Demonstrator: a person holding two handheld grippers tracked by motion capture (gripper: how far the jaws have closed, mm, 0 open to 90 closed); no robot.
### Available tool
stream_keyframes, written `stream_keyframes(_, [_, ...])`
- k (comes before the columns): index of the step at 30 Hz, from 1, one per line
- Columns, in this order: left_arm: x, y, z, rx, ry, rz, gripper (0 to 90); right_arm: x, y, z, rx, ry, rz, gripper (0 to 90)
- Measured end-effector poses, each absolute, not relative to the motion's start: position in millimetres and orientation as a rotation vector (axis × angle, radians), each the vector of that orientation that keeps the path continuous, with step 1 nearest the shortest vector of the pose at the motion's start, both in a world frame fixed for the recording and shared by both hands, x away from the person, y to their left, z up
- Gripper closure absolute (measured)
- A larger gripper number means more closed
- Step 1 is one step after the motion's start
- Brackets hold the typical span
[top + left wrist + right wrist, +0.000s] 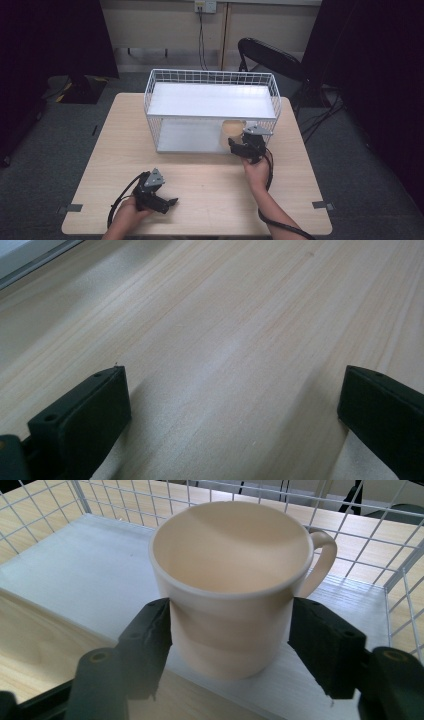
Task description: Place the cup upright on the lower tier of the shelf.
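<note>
A cream mug (232,129) with a handle stands upright at the front right of the lower shelf (185,137) of a white wire rack (210,75). My right gripper (235,141) reaches in from the front and is shut on it. In the right gripper view the two black jaws press the mug (230,605) on both sides, with its handle at the far right and its base at the shelf's (75,565) front edge. My left gripper (170,203) rests low over the wooden table (210,190) near the front left, open. Bare wood lies between its fingertips (232,390).
The rack stands at the back middle of the table, and its upper shelf (212,100) is a bare white board. A black chair (270,55) stands behind the table at the right. Dark curtains hang at both sides.
</note>
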State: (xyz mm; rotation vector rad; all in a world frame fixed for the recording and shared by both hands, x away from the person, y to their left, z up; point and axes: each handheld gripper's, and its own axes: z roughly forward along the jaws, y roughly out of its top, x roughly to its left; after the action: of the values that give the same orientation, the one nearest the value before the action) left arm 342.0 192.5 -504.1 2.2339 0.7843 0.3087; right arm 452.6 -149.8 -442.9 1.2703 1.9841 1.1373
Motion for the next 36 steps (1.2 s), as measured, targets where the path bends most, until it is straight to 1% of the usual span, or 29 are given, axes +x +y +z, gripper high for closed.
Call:
stream_keyframes(1, [342.0, 192.5, -504.1, 2.234, 0.784, 0.309, 0.0, 452.6, -149.2, -442.9, 1.270, 1.982, 1.138, 38.5])
stream_keyframes(2, [342.0, 192.5, -504.1, 2.234, 0.784, 0.309, 0.1, 452.6, -149.2, -442.9, 1.270, 1.982, 1.138, 38.5])
stream_keyframes(3, [342.0, 192.5, -504.1, 2.234, 0.784, 0.309, 0.1, 452.9, -148.2, -442.7, 1.260, 1.983, 1.139, 43.0])
stream_keyframes(6, [342.0, 192.5, -504.1, 2.234, 0.784, 0.309, 0.1, 454.0, -147.4, -442.9, 1.268, 1.986, 1.139, 43.5])
stream_keyframes(9, [342.0, 192.5, -504.1, 2.234, 0.784, 0.309, 0.0, 454.8, -146.2, -442.7, 1.267, 1.987, 1.135, 46.1])
stream_keyframes(10, [342.0, 192.5, -504.1, 2.234, 0.784, 0.309, 0.0, 455.0, -145.9, -442.7, 1.266, 1.987, 1.134, 48.8])
stream_keyframes(18, [342.0, 192.5, -504.1, 2.233, 0.785, 0.310, 0.0, 454.7, -144.8, -443.8, 1.260, 1.982, 1.127, 50.3])
stream_keyframes(20, [342.0, 192.5, -504.1, 2.234, 0.784, 0.309, 0.0, 454.6, -143.9, -443.8, 1.260, 1.981, 1.127, 53.8])
stream_keyframes(24, [342.0, 192.5, -504.1, 2.234, 0.784, 0.309, 0.1, 454.9, -142.7, -443.8, 1.257, 1.979, 1.122, 55.9])
stream_keyframes(25, [342.0, 192.5, -504.1, 2.234, 0.784, 0.309, 0.0, 455.3, -141.5, -444.0, 1.253, 1.976, 1.117, 58.6])
stream_keyframes(27, [342.0, 192.5, -504.1, 2.234, 0.784, 0.309, 0.1, 455.5, -141.2, -444.2, 1.252, 1.975, 1.116, 59.3])
stream_keyframes(30, [342.0, 192.5, -504.1, 2.233, 0.785, 0.309, 0.0, 456.3, -139.8, -444.6, 1.247, 1.967, 1.114, 62.9])
stream_keyframes(33, [342.0, 192.5, -504.1, 2.234, 0.784, 0.309, 0.0, 456.9, -139.1, -444.5, 1.248, 1.965, 1.111, 63.3])
stream_keyframes(36, [342.0, 192.5, -504.1, 2.233, 0.785, 0.309, 0.0, 458.5, -137.6, -443.5, 1.255, 1.956, 1.119, 65.8])
